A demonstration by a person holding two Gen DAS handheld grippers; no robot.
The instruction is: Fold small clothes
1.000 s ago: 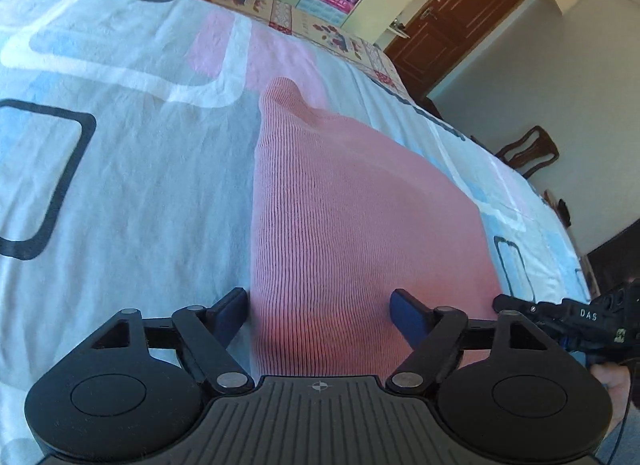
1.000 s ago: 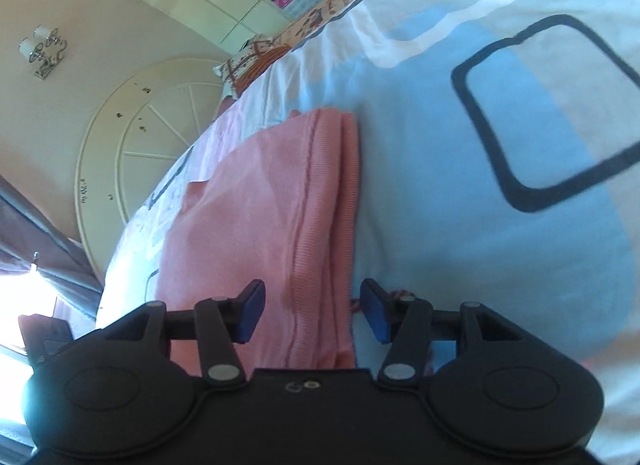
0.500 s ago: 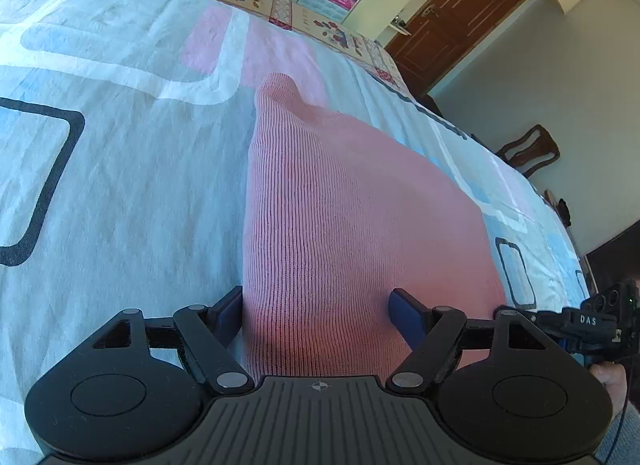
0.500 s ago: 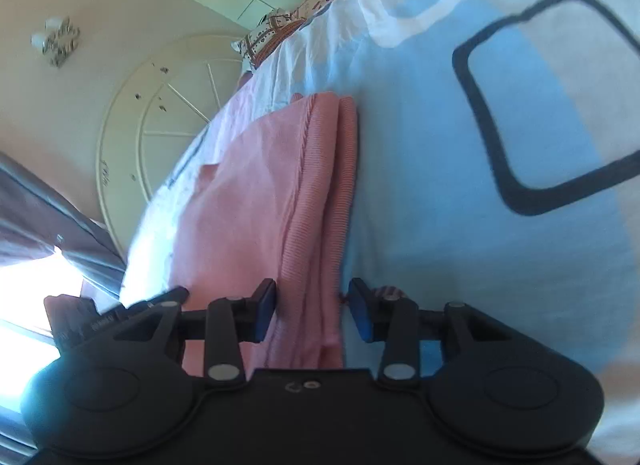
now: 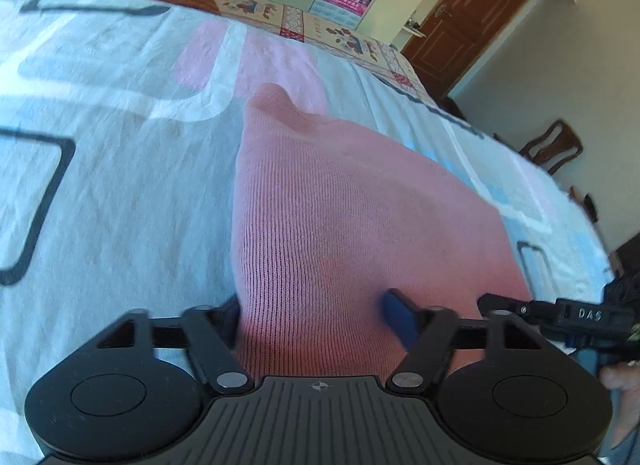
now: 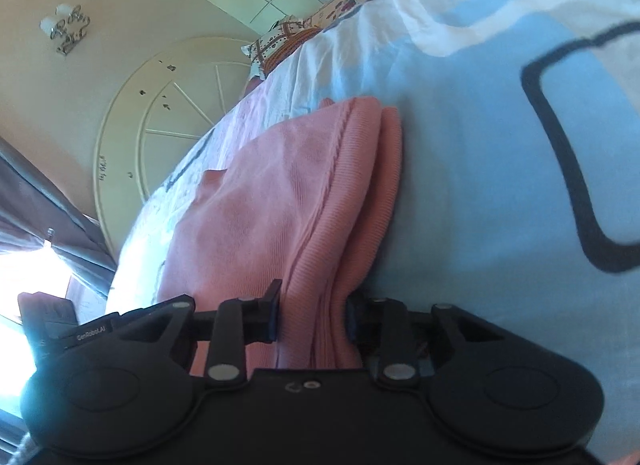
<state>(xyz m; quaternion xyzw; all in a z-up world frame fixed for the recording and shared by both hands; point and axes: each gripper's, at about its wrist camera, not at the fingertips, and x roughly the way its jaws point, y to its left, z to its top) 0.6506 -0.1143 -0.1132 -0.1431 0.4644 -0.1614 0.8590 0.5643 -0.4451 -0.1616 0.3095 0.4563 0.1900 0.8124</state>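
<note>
On the patterned bedsheet [image 5: 120, 193] lies the pink knit garment [image 5: 340, 217], partly folded. Left gripper [image 5: 316, 319] straddles one end of it, fingers wide apart with cloth bulging between them, nothing pinched. Right gripper [image 6: 310, 319] has narrowed onto the stacked ribbed edge [image 6: 360, 205]. Judged risk: only the right bites, so lifting could drag layers askew.
</note>
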